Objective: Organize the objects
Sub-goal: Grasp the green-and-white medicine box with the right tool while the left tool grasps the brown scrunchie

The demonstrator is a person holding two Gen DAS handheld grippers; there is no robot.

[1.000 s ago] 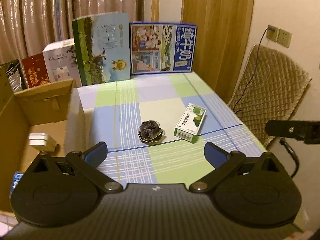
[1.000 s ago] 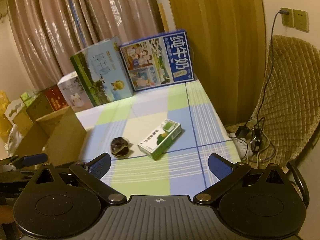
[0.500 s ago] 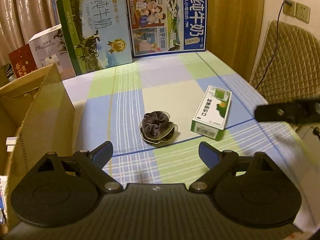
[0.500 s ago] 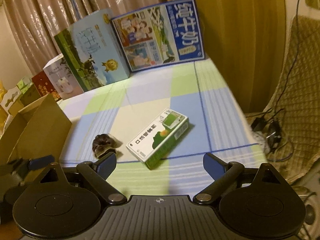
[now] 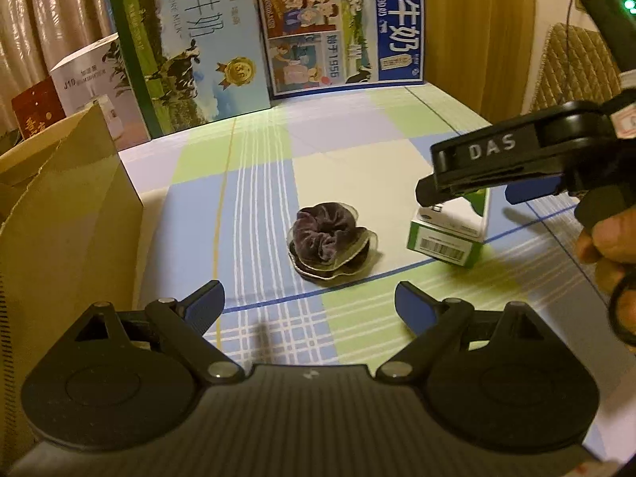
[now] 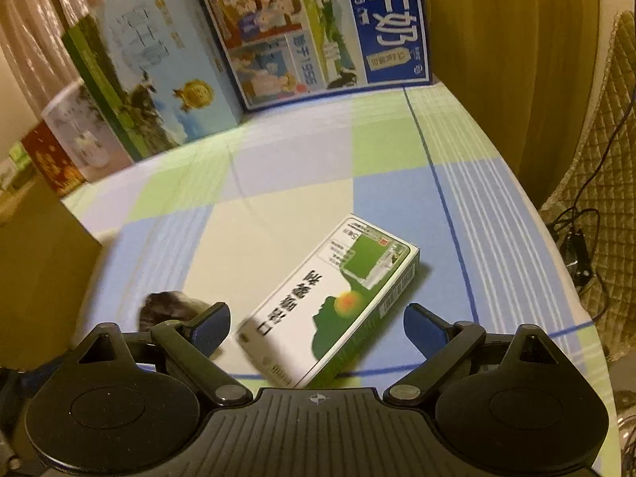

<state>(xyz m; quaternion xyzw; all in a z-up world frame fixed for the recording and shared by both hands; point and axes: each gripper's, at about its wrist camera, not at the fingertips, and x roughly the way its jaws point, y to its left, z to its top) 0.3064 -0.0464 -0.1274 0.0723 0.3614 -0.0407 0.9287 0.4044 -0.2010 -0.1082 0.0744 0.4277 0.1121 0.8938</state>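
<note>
A dark velvet scrunchie [image 5: 328, 236] lies on the checked tablecloth [image 5: 258, 183], just ahead of my open, empty left gripper [image 5: 309, 304]. A green and white carton [image 6: 330, 302] lies to its right; its barcode end shows in the left wrist view [image 5: 445, 240]. My right gripper [image 6: 317, 324] is open, with the carton's near end between its fingers. It shows from the side in the left wrist view [image 5: 469, 190], just above the carton. The scrunchie [image 6: 167, 306] is partly hidden behind the right gripper's left finger.
An open cardboard box [image 5: 67, 214] stands at the table's left. Two large milk cartons [image 5: 187, 47] [image 5: 342, 28] and smaller boxes [image 5: 83, 79] stand along the back edge. A quilted chair [image 6: 600, 127] and cables are past the table's right edge.
Both grippers have moved forward and down. The left one has closed in on the scrunchie. The right one has come over the green carton.
</note>
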